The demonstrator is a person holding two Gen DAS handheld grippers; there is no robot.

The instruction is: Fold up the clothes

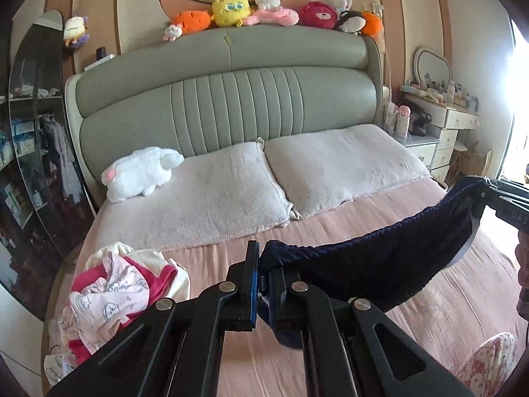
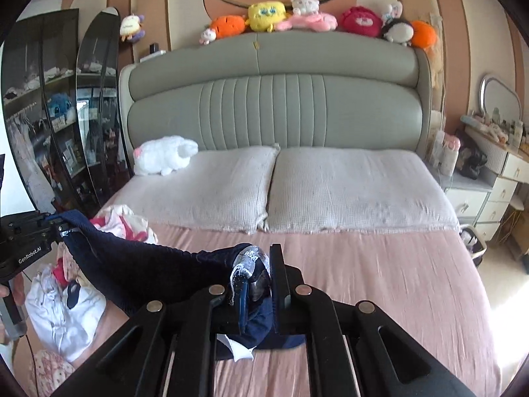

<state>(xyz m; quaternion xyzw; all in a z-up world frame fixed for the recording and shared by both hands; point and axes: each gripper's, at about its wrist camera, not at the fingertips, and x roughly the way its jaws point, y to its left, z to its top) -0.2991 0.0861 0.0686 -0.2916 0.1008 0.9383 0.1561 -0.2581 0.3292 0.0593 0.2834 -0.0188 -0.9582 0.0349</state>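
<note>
A dark navy garment (image 1: 373,264) hangs stretched in the air between both grippers, above the pink bedsheet (image 1: 446,297). My left gripper (image 1: 263,264) is shut on one end of it. The other end is pinched by my right gripper (image 1: 486,192), seen at the right edge of the left wrist view. In the right wrist view the right gripper (image 2: 264,264) is shut on the bunched navy garment (image 2: 158,264), with a white label showing below. The left gripper (image 2: 62,225) holds the far end at the left.
A pile of pink, red and white clothes (image 1: 112,294) lies on the bed's left side. Two white pillows (image 1: 231,192) and a white plush toy (image 1: 142,172) sit by the grey headboard (image 1: 231,106). A glass cabinet (image 2: 59,115) stands left, a dresser (image 2: 496,178) right.
</note>
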